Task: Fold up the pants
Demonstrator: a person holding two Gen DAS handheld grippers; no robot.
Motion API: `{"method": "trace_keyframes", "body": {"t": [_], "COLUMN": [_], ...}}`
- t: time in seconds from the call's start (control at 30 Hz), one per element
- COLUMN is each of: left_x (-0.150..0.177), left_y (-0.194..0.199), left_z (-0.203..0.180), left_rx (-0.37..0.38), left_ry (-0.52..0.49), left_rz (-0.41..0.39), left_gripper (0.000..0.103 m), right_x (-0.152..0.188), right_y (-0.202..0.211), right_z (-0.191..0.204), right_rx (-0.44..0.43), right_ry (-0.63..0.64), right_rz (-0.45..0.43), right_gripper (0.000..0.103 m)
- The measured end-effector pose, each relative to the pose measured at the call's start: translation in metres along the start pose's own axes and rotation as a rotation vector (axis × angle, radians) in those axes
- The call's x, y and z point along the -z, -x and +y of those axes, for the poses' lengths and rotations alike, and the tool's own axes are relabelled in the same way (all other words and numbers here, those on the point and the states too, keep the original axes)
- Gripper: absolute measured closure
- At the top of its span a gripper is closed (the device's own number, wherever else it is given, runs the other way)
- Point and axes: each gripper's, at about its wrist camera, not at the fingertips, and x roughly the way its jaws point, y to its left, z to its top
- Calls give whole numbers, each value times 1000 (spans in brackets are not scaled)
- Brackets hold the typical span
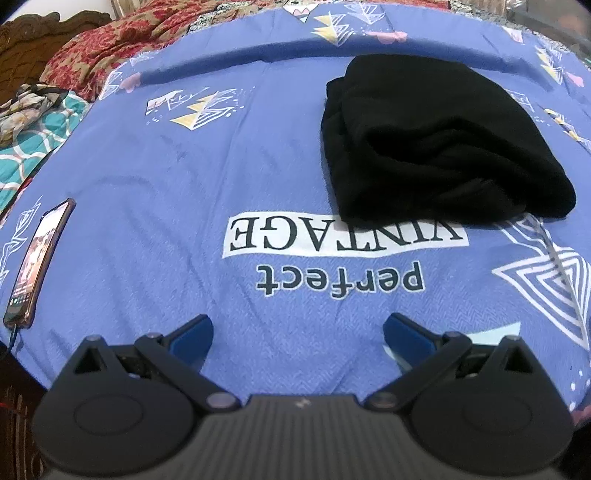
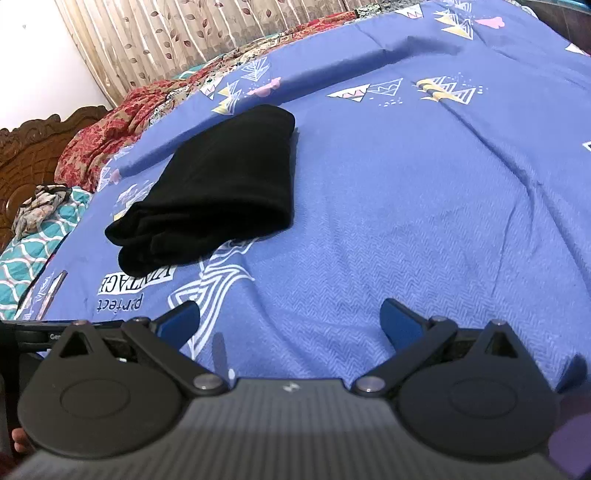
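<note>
The black pants (image 1: 436, 144) lie folded into a thick bundle on the blue printed bedsheet (image 1: 207, 170), right of centre in the left wrist view. In the right wrist view the pants (image 2: 218, 188) lie left of centre on the same sheet (image 2: 424, 206). My left gripper (image 1: 297, 334) is open and empty, held over the sheet well short of the pants. My right gripper (image 2: 290, 319) is open and empty too, to the near right of the pants. Neither gripper touches the cloth.
A phone (image 1: 38, 258) with a lit screen and a cable lies at the sheet's left edge. A red floral blanket (image 1: 110, 40), a teal patterned cover (image 1: 33, 147) and a carved wooden headboard (image 2: 33, 155) lie to the left. A curtain (image 2: 177, 33) hangs behind.
</note>
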Motion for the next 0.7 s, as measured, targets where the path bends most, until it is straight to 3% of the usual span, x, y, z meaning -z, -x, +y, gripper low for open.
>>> {"method": "trace_keyframes", "body": {"t": [0.7], "left_x": [-5], "left_y": [-2], "left_z": [-1], "left_rx": [-7], "left_ry": [19], "left_rz": [40], "left_gripper": [0], "right_x": [0], "right_y": [2], "right_z": [-5], "right_rx": [-17], "right_ry": [-6], "right_rz": [-2], "right_gripper": [0]}}
